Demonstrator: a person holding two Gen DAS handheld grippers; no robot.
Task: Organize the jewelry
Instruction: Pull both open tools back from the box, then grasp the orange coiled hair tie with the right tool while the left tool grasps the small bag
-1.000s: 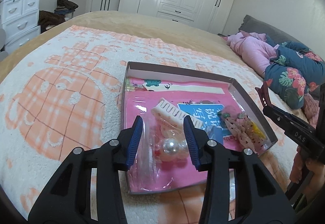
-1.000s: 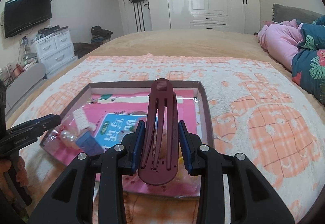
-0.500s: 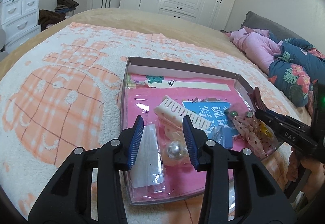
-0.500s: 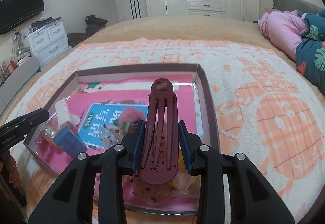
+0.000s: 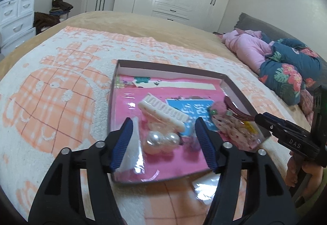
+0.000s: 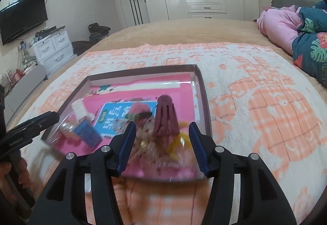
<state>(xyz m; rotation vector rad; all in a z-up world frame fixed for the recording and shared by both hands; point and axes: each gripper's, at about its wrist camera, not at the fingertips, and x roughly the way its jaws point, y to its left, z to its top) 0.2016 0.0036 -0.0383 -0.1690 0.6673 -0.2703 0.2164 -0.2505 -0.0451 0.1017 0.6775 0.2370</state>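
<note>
While both claws hang over the near edge of the tray (image 5: 173, 66), neither grips anything: the left claw (image 5: 163, 143) stands spread wide, and the right claw (image 6: 161, 146) is likewise released, its blue pads clear of the maroon clip (image 6: 165, 116) lying between and beyond them.

Location: the maroon clip rests inside the tray at its 4 o'clock corner (right wrist view), on top of a floral fabric item (image 6: 147, 135) and a yellow piece (image 6: 177, 143). The tray sits on the patterned blanket (image 6: 255, 102) of the bed.

Orientation: the clip's long axis runs from 6 to 12 o'clock in the right wrist view, rounded end toward 12, wider end toward the claw. It appears propped at a tilt on the pile, not flat.

Other contents, left wrist view: a white comb clip (image 5: 163, 112) lying from 10 to 4 o'clock, and two pearls (image 5: 161, 141) just ahead of the left claw, beside a clear bag (image 5: 130, 149).

Risks, as judged:
- The maroon clip sits on soft, uneven items near the tray wall; a nudge from either claw could slide it off the pile or over the rim.
- The pearls are round and could roll if the left claw closes off-centre.
- The glossy liner may let small pieces skid.
- Both claws work one small tray; collision is possible.
</note>
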